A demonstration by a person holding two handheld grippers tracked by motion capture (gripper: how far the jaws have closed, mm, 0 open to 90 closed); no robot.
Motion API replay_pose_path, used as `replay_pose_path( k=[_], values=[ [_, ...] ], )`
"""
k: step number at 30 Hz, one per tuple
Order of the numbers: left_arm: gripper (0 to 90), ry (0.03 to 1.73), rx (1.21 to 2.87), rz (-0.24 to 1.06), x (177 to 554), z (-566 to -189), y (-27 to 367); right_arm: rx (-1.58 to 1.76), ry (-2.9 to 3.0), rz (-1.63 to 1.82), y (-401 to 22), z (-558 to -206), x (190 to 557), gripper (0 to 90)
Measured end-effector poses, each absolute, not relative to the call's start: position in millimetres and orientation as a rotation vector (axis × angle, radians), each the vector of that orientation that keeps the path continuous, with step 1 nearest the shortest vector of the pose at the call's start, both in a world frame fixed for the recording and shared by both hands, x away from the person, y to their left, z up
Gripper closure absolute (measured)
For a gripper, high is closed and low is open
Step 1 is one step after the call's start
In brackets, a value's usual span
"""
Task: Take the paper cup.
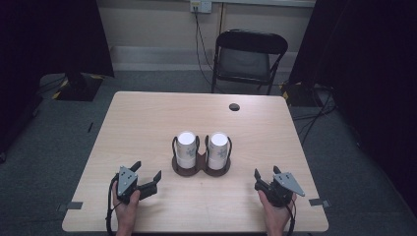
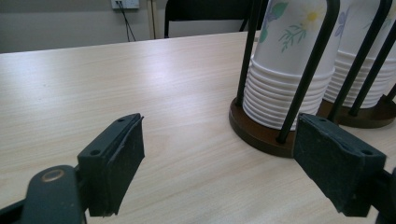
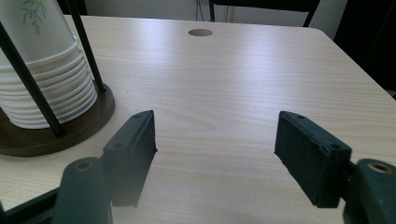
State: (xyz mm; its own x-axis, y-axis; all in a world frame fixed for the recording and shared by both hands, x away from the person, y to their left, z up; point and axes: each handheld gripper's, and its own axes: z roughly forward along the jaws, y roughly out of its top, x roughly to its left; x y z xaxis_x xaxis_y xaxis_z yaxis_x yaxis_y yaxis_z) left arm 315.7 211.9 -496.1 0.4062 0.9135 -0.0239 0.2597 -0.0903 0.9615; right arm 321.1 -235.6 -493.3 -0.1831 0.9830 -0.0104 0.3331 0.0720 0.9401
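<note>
- Table (image 1: 147,118): light wood top with a round cable hole (image 1: 234,106) near its far edge. A folding chair (image 1: 248,59) stands beyond it, under a wall socket (image 1: 200,6).
- Cup holder (image 1: 200,167): a dark double base near the middle of the table, closer to the person's side. Black wire hoops rise from each half and keep the stacks upright.
- Left cup stack (image 1: 186,147) and right cup stack (image 1: 218,149): white paper cups with a flower print, nested upside down, one stack in each half of the holder. The two stand just beside each other and look undisturbed.
- Left gripper (image 1: 146,180): held low over the near left part of the table and angled towards the holder. Jaws spread wide, nothing between them. In the left gripper view the left stack (image 2: 289,60) and the holder base (image 2: 254,128) sit ahead and to the right of the pads (image 2: 119,163), near but not touching.
- Right gripper (image 1: 265,179): held low over the near right part of the table, well apart from the holder. Jaws parted and empty. In the right gripper view the right stack (image 3: 39,70) sits at the left edge, off the line of the jaws.
- Judgement: both tools are released and posed either side of the holder, a ready stance. The left one looks better lined up, so the left stack is the likelier first target.
- Judgement: the hoops leave only gaps for side access, so a cup would probably have to go out over the top.
</note>
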Motion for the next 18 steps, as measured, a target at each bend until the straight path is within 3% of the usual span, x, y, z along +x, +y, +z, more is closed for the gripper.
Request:
replay_pose_path(
  k=[18],
  values=[
    [16.6, 1.088, 1.591, 0.774, 316.3, -496.0, 211.9, 1.331, 1.706, 1.185, -228.1, -492.5, 324.3, 33.6]
  ],
)
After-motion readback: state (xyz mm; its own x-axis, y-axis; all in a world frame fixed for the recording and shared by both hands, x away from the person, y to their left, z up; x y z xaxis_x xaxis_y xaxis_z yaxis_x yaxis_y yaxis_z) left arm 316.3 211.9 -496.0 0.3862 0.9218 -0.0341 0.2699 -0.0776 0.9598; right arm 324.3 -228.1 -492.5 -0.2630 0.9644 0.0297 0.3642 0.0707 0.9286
